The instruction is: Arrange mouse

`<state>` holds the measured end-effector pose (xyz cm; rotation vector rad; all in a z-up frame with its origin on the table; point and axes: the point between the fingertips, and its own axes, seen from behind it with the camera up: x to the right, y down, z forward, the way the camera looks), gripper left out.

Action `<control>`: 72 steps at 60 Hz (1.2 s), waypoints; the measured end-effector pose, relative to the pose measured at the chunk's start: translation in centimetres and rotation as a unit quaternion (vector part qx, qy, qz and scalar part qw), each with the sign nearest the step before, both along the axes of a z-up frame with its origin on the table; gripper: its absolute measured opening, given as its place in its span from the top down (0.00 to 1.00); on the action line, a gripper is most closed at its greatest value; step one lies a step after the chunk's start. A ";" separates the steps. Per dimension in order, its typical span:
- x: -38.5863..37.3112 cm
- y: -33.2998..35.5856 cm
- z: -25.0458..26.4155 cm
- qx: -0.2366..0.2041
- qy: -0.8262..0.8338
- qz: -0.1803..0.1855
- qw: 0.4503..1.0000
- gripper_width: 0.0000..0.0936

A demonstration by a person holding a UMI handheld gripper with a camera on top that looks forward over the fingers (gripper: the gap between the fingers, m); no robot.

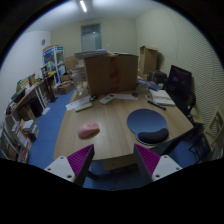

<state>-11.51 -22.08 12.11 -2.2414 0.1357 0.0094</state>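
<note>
I'm hovering well back from the bench [110, 135], gripper [113, 160] with its jaws spread wide and empty — nothing grasped, so the task looks barely started. The mouse [89, 129] — a pinkish blob, probably it, hard to be sure at this range — sits on the bench's near-left part, beyond the fingers and well apart from them. Open surface all around it; cardboard box [110, 72] far side, blue chair [150, 125] tucked at the right edge. Approach path clear.
</note>
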 end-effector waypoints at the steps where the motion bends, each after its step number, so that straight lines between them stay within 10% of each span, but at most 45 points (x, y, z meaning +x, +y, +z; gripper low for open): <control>1: 0.3 0.1 -0.2 -0.001 0.002 0.004 1.000 0.13; 28: -9.1 7.0 -8.4 -0.038 0.073 0.118 0.990 0.13; 72: -14.6 23.5 -13.6 0.008 -0.017 0.122 0.992 0.19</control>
